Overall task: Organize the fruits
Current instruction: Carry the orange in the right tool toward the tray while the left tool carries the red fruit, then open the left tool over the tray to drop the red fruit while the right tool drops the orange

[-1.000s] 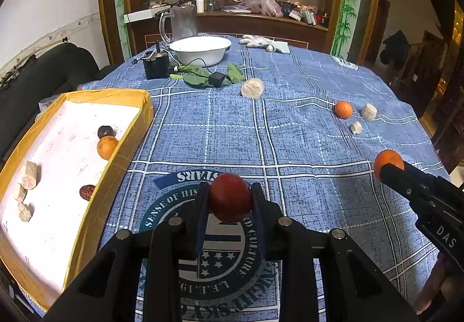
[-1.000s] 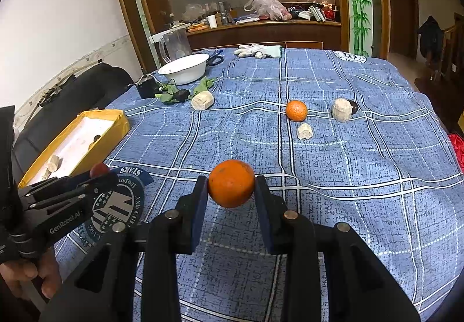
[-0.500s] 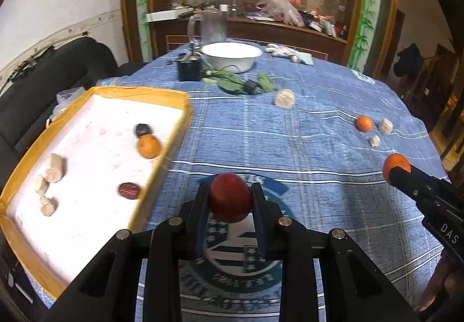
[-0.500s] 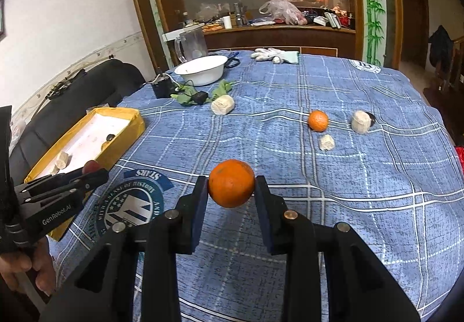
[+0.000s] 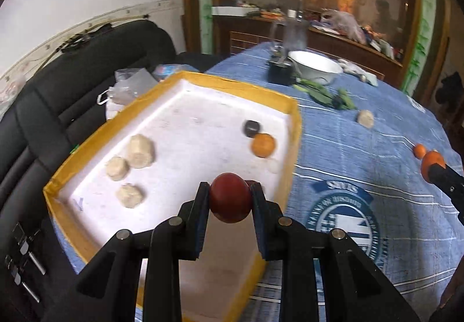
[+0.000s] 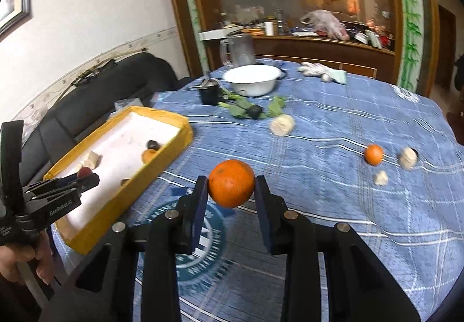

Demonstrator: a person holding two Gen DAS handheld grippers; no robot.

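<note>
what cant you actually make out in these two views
- Left wrist view: the tray floor under the red fruit, hidden by the left gripper.
- Right wrist view: the small dark thing behind the pale chunk.
- Both views: the sideboard clutter, blurred.

A white bowl (image 6: 251, 79) sits near a glass pitcher (image 6: 238, 49) (gloves (image 6: 322, 72) lie well apart) on the blue tablecloth (image 6: 333, 191).

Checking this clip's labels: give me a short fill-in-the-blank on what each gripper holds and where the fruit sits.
1. The left gripper is shut on a ____ fruit.
2. The right gripper is shut on an ____.
3. The yellow tray holds ____ pale chunks.

Missing words: red; orange; three
</note>
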